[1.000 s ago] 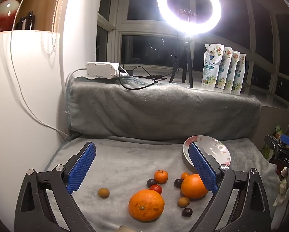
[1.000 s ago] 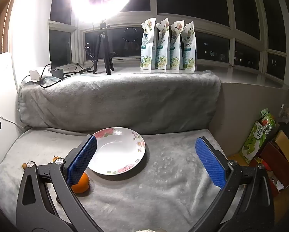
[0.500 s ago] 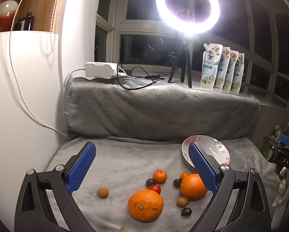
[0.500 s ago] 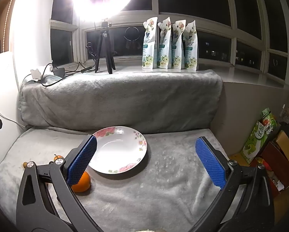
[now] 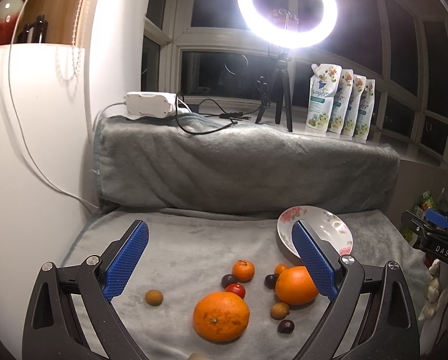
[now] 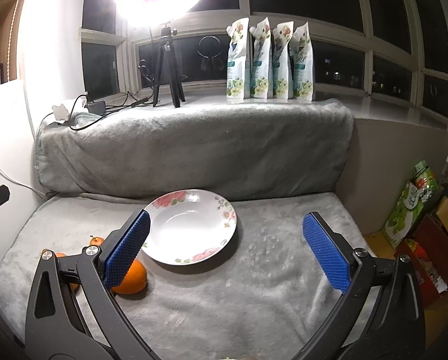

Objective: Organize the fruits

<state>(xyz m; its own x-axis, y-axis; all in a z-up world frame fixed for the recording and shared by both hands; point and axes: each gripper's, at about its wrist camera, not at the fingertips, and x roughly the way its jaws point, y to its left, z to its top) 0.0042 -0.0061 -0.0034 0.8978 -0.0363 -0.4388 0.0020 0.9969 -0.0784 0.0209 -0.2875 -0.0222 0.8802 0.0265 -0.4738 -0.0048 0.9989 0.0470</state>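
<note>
Almost nothing has changed over the last second; both the left gripper (image 5: 219, 262) and right gripper (image 6: 225, 250) hover with jaws released and empty, the fruits (image 5: 221, 315) untouched between the left jaws, the plate (image 6: 191, 226) still bare, so sorting has not begun.

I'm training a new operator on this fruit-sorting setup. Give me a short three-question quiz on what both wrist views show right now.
1. True or false: the floral plate already holds fruit.
2. Multiple choice: the left tongs are A) open, holding nothing; B) shut on an orange; C) shut on the plate.
3. Fill in: the fruit nearest the left wrist camera is the large ____.

Key: 1 false, the plate is empty. 2 A; the right tongs are open too. 3 orange, lying on the grey blanket.
</note>
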